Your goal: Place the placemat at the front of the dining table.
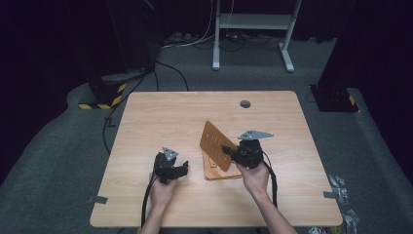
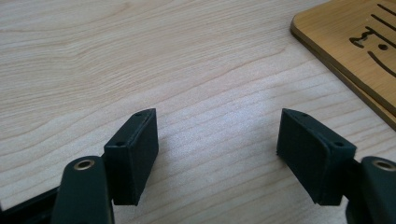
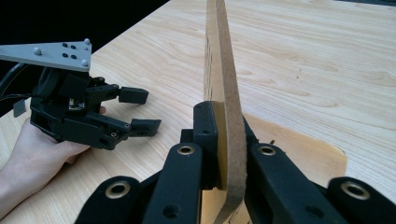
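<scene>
Currently right gripper point(image 1: 228, 150) clamps the wooden board point(image 1: 215, 145) tilted up near the worktop point(image 1: 160, 117) middle — left gripper point(image 1: 183, 167) open, empty — grey carpet point(image 1: 58, 146) around.

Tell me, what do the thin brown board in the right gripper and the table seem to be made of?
The lifted board looks like pressed fibreboard or thin plywood: matte brown, with a rough, fibrous edge and cut slots. The table looks like pale wood or wood-pattern laminate: smooth, with wavy grain lines. The look cannot settle which.
</scene>
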Available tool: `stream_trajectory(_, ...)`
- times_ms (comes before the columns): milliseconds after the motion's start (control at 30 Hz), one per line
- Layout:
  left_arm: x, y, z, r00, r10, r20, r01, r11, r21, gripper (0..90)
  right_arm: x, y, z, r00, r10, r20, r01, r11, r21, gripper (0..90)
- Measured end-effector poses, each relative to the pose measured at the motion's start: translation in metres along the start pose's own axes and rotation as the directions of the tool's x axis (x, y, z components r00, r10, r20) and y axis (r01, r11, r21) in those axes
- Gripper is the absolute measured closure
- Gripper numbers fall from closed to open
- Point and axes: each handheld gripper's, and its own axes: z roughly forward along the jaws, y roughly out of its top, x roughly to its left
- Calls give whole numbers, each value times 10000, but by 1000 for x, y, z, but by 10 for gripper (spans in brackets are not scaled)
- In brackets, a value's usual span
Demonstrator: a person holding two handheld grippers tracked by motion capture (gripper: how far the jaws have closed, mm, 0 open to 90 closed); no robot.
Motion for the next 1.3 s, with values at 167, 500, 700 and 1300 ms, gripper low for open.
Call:
stream_trajectory(167, 0, 0, 0, 10000, 0, 7, 0, 10000, -1, 290, -2, 0, -3, 10000, 64, 19, -64, 10000, -37, 864)
stream_trajectory(500, 0, 0, 0, 10000, 29, 9, -29, 10000, -2, 289, -6, 2, -8, 9998, 2, 176, 0, 9999, -136, 864)
stream_trajectory(700, 0, 0, 0, 10000, 46, 47, -46, 10000, 7, 289, -9, 3, -11, 9996, -12, 300, 16, 9999, -149, 864)
stream_trajectory(1300, 0, 0, 0, 10000, 47, 48, -47, 10000, 8, 289, -18, 6, -21, 9976, -57, 693, 68, 9999, -157, 864)
